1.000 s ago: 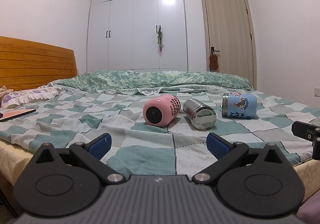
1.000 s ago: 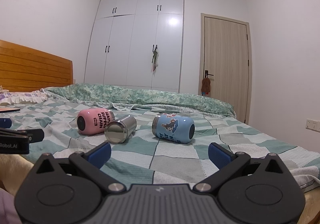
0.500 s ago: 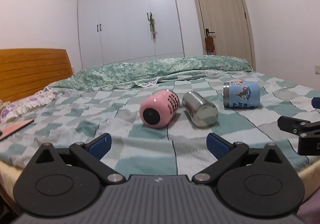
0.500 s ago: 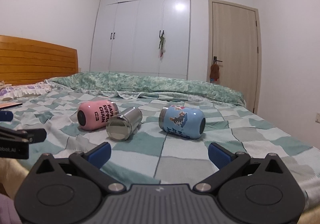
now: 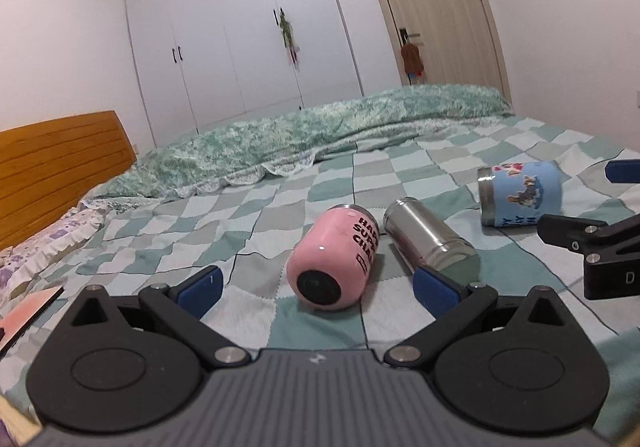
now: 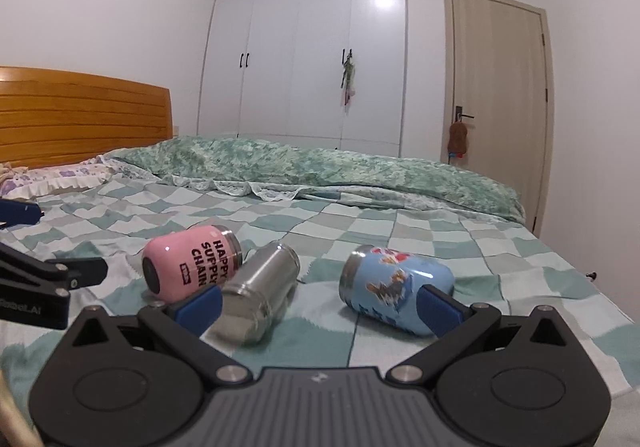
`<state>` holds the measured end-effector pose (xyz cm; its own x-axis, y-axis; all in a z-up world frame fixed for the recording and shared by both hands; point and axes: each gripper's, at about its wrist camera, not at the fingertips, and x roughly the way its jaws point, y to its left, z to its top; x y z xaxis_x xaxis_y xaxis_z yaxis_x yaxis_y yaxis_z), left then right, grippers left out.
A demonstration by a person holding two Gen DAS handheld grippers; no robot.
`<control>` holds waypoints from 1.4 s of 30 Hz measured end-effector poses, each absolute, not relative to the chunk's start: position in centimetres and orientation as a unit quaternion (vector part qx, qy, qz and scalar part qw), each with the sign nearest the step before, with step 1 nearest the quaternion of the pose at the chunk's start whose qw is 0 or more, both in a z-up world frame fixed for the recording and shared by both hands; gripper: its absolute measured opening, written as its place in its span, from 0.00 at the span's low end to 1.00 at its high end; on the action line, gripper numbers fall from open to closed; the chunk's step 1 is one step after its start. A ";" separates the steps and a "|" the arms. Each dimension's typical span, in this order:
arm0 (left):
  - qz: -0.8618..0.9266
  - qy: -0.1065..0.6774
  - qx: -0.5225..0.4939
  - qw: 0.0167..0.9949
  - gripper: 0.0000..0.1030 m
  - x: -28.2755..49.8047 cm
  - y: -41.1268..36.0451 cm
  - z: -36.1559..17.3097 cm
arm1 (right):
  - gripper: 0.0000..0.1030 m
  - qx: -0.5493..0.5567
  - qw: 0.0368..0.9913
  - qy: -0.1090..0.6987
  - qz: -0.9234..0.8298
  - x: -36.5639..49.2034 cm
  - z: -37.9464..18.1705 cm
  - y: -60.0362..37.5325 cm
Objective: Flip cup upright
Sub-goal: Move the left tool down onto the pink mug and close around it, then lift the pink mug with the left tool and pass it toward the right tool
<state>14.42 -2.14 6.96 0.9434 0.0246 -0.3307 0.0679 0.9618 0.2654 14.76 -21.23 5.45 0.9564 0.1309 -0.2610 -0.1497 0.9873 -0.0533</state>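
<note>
I counted three cups, all lying on their sides on the checked bedspread (image 5: 248,223). In the left wrist view the pink cup (image 5: 334,255) lay at the centre of the frame, its dark base turned toward my camera. The steel cup (image 5: 428,237) lay just to its right, the two looking close enough to touch near their far ends, though I could not be sure. The blue cup (image 5: 520,193) sat apart toward the right edge.

In the right wrist view the same three ran left to right across the middle: pink cup (image 6: 188,265), steel cup (image 6: 260,291), blue cup (image 6: 394,289).

I had two grippers. The left gripper (image 5: 316,287) was spread wide with nothing between its blue fingertips (image 5: 200,285), the pink cup framed between them but not touched. The right gripper (image 6: 320,307) was likewise released and empty, its right blue fingertip (image 6: 438,307) overlapping the blue cup in frame; I could not tell whether it made contact.

Behind the cups, one rumpled green quilt (image 6: 320,171) crossed the bed. One wooden headboard (image 6: 80,111) stood at the left, one white wardrobe (image 6: 312,59) in the centre background and one door (image 6: 496,95) at the right.
</note>
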 end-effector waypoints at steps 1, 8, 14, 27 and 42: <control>-0.012 0.175 0.138 0.975 1.00 15.2 -2.1 7.0 | 1.00 -0.038 0.988 0.134 0.073 15.6 5.6 -21.1; -0.028 0.222 0.144 0.964 1.00 21.5 -2.1 7.4 | 1.00 -0.048 0.983 0.158 0.083 21.1 5.9 -20.6; -0.027 0.260 0.150 0.953 1.00 26.6 -2.3 6.9 | 1.00 -0.058 0.976 0.181 0.104 25.4 5.8 -20.5; -0.050 0.365 0.138 0.919 0.86 34.7 -2.3 3.3 | 1.00 -0.048 0.967 0.215 0.130 29.7 4.4 -21.1; -0.056 0.347 0.119 0.928 0.85 29.3 -1.5 5.5 | 1.00 -0.048 0.969 0.206 0.124 24.0 6.5 -20.6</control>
